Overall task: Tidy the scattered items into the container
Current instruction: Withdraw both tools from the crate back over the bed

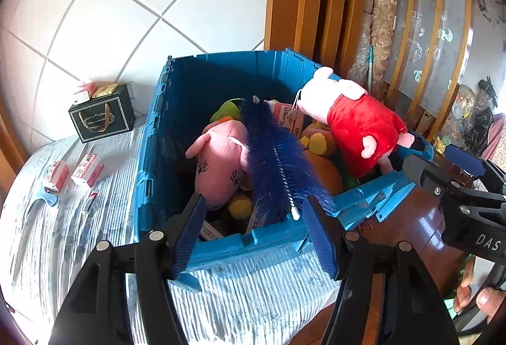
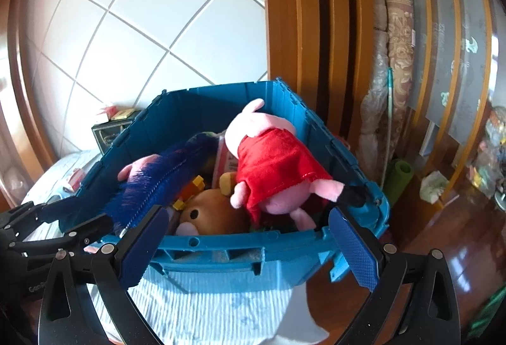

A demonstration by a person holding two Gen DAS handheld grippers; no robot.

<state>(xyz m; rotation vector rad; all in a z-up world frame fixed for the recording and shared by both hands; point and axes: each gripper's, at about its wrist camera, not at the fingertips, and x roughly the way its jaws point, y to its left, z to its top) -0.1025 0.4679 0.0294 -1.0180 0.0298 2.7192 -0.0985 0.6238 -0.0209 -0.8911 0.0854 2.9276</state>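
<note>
My left gripper [image 1: 253, 228] sits nearest the lens, its blue pads spread apart and holding nothing, poised over the near rim of the blue crate [image 1: 272, 242]; my right gripper [image 2: 249, 247] is likewise wide open and empty, hanging just before the same rim. Going left to right: small red-and-white cartons [image 1: 87, 170] lie on the striped cloth [image 1: 95, 250] beside the crate, with a dark gift box [image 1: 101, 118] behind them against the tiled wall; inside the crate lie a pink plush [image 1: 221, 161], a blue feather duster [image 1: 278, 167] leaning on the near wall, and a brown bear [image 2: 208, 215]; the pig doll in the red dress [image 2: 275, 167] sprawls across the right-hand rim, one black foot hooked over the corner. My worry is that doll; perched half out, it could tip over the edge onto the floor if I nudge the crate or brush its leg. The cartons are not yet gathered. Both my hands angle downward toward the crate, side by side; only my right fingers [image 1: 474, 297] show.
</note>
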